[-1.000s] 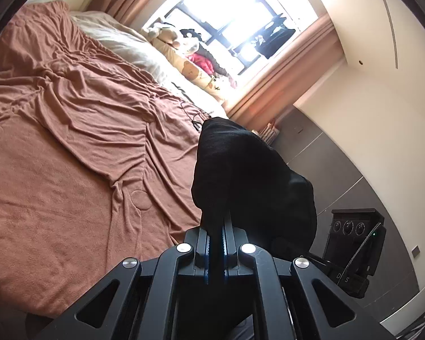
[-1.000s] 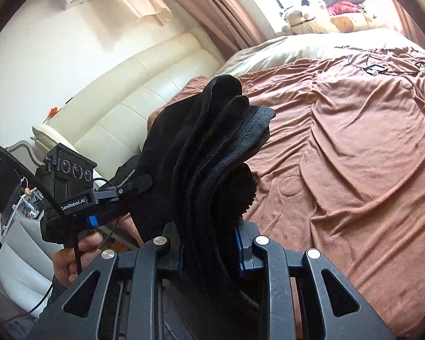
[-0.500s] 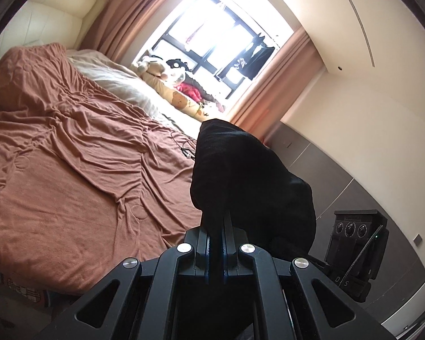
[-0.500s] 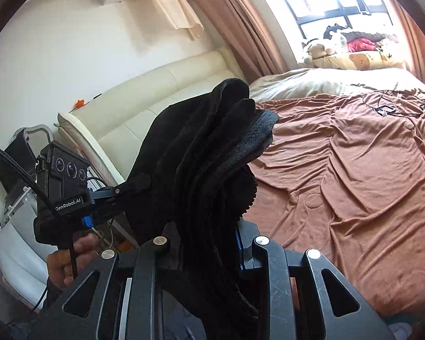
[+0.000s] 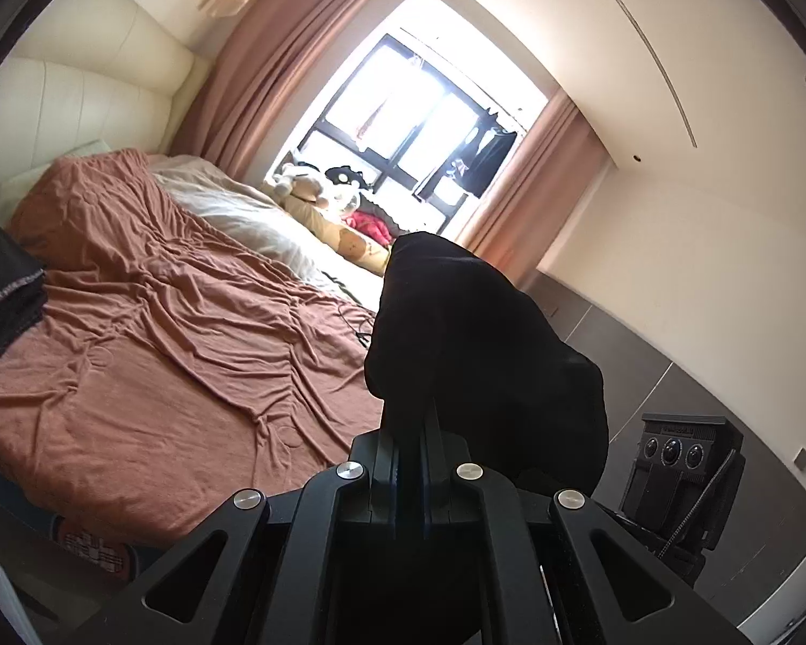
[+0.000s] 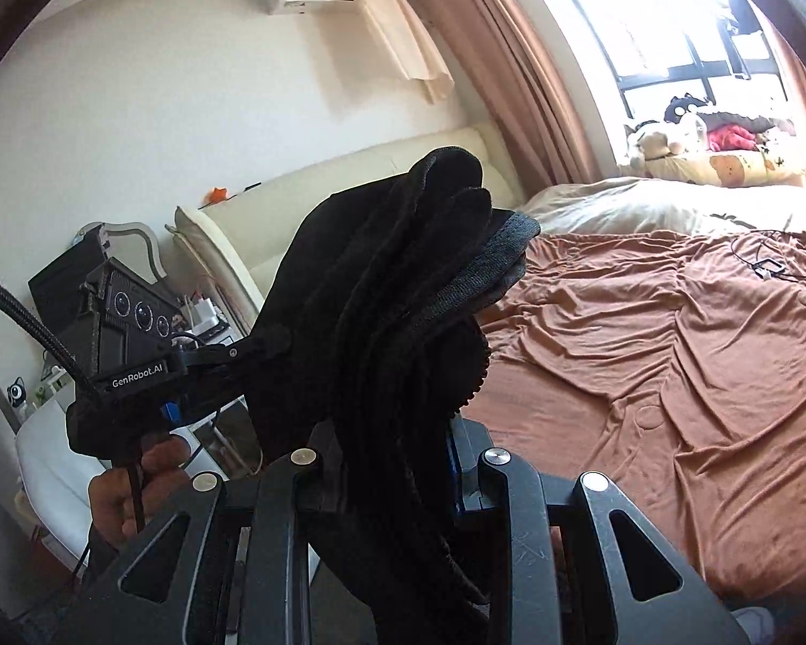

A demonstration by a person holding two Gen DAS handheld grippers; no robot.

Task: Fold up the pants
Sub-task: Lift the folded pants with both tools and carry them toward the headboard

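Note:
The black pants (image 5: 473, 355) are bunched in my left gripper (image 5: 412, 430), which is shut on the fabric. My right gripper (image 6: 397, 430) is shut on a thick folded bunch of the same black pants (image 6: 403, 290), its grey waistband edge showing at the top. Both grippers hold the pants in the air, above and in front of the bed. The left gripper's body (image 6: 134, 333) shows at the left of the right wrist view, held by a hand. The right gripper's body (image 5: 682, 462) shows at the lower right of the left wrist view.
A bed with a wrinkled brown sheet (image 5: 177, 355) lies ahead, also in the right wrist view (image 6: 671, 355). A dark folded item (image 5: 0, 295) lies at its left edge. Pillows and plush toys (image 5: 317, 188) sit by the window. A cream headboard (image 6: 295, 215) and cables (image 6: 768, 269) are near.
Both grippers have risen and tilted up with the pants; the bed sits lower and farther off, with more wall, window and ceiling showing. Both grips are unchanged.

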